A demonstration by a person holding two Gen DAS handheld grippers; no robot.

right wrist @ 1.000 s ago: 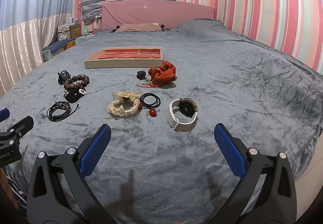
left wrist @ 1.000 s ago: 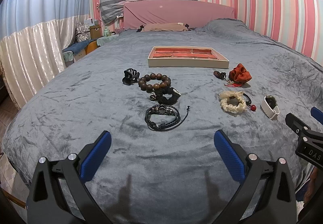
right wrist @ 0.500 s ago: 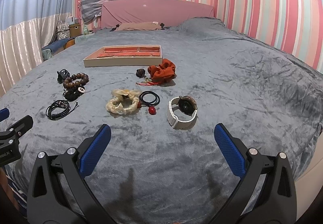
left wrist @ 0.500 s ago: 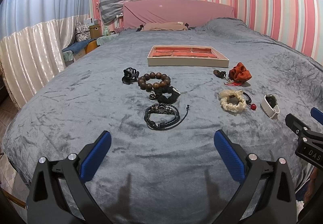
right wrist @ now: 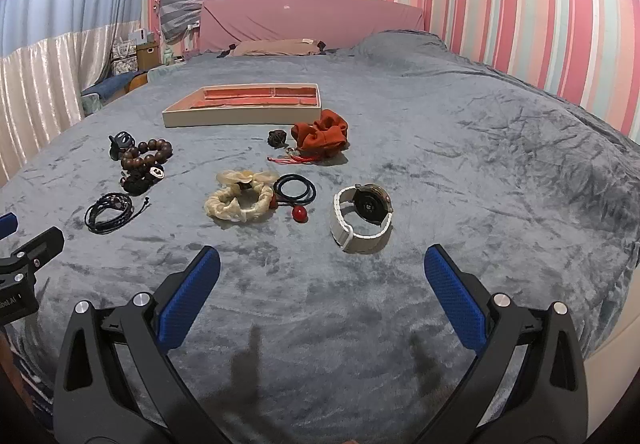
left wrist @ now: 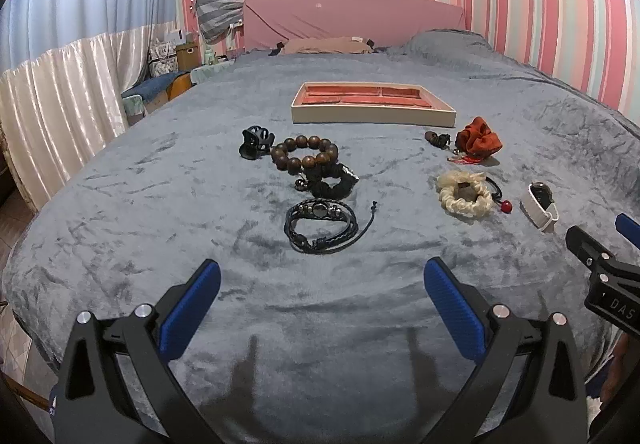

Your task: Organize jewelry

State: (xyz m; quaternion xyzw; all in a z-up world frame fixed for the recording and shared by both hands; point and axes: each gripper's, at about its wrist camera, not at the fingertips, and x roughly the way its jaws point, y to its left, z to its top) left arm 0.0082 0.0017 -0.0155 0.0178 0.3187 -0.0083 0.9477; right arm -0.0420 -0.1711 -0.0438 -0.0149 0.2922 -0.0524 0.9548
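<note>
A flat tray with a red lining (left wrist: pixel 372 111) (right wrist: pixel 240 110) lies mid-bed. In front of it lie a black hair claw (left wrist: pixel 256 142), a brown bead bracelet (left wrist: pixel 306 156), a black scrunchie (left wrist: pixel 334 182), a black cord bracelet (left wrist: pixel 322 230) (right wrist: pixel 110 212), a cream scrunchie (left wrist: pixel 464 194) (right wrist: pixel 240 200), a black hair tie with a red bead (right wrist: pixel 296 194), a rust scrunchie (left wrist: pixel 478 142) (right wrist: pixel 322 136) and a white-strap watch (left wrist: pixel 540 204) (right wrist: pixel 364 216). My left gripper (left wrist: pixel 322 300) is open and empty, just short of the cord bracelet. My right gripper (right wrist: pixel 322 286) is open and empty, just short of the watch.
Everything lies on a grey plush bedspread (left wrist: pixel 160 204). A pink headboard (left wrist: pixel 352 18) and a pillow stand at the far end. The bed's left edge drops to the floor beside white curtains (left wrist: pixel 60 104). A small dark knotted charm with a red tassel (right wrist: pixel 278 138) lies by the rust scrunchie.
Both grippers have pulled back slightly, so the jewelry sits a little farther up in each view. Nothing on the bed has moved.
</note>
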